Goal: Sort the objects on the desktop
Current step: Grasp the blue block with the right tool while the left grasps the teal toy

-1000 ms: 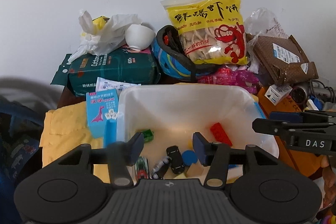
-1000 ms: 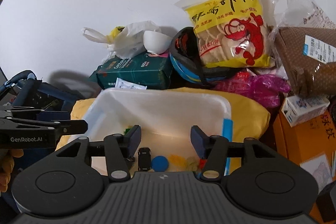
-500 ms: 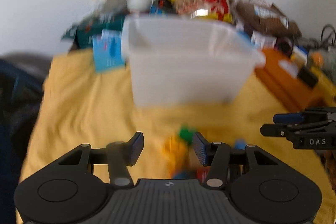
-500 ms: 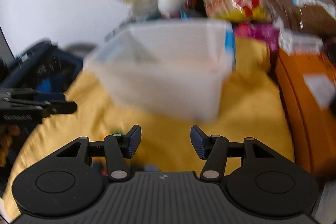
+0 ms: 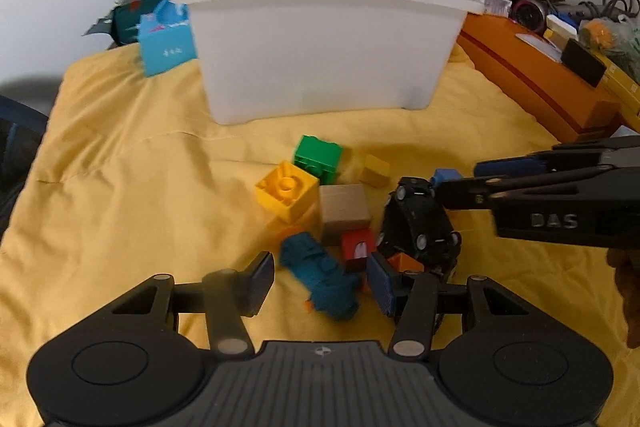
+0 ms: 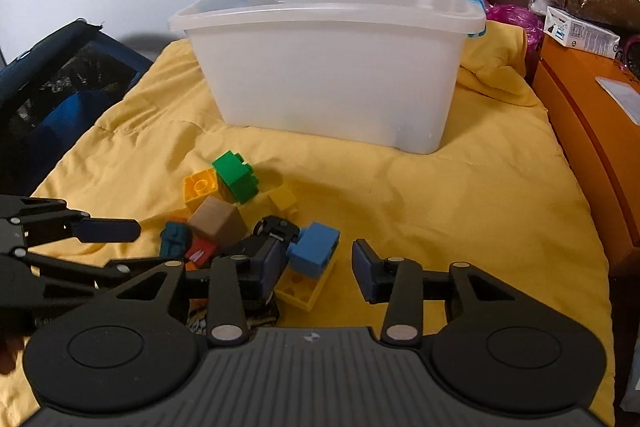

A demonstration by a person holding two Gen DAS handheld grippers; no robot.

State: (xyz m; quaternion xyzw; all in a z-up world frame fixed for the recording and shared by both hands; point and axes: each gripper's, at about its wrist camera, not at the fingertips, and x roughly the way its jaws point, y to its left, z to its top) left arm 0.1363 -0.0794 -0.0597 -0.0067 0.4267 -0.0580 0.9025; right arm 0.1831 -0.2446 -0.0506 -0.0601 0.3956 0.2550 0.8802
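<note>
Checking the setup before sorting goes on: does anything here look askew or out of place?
Yes. The black toy car is tipped up on end among the blocks rather than on its wheels, and the yellow brick lies stud-side down, hollow underside up. The white bin stands upright.

We look from two fisheye cameras, one riding on each tool, both angled down and forward across the yellow cloth (image 5: 120, 187) toward the white bin (image 5: 320, 39) at the far edge. Both sit close above the pile of toy blocks (image 6: 224, 211), the left view slightly left of it, the right view slightly right. They share bin, pile and wall clutter, and each catches the other tool at its side.
</note>
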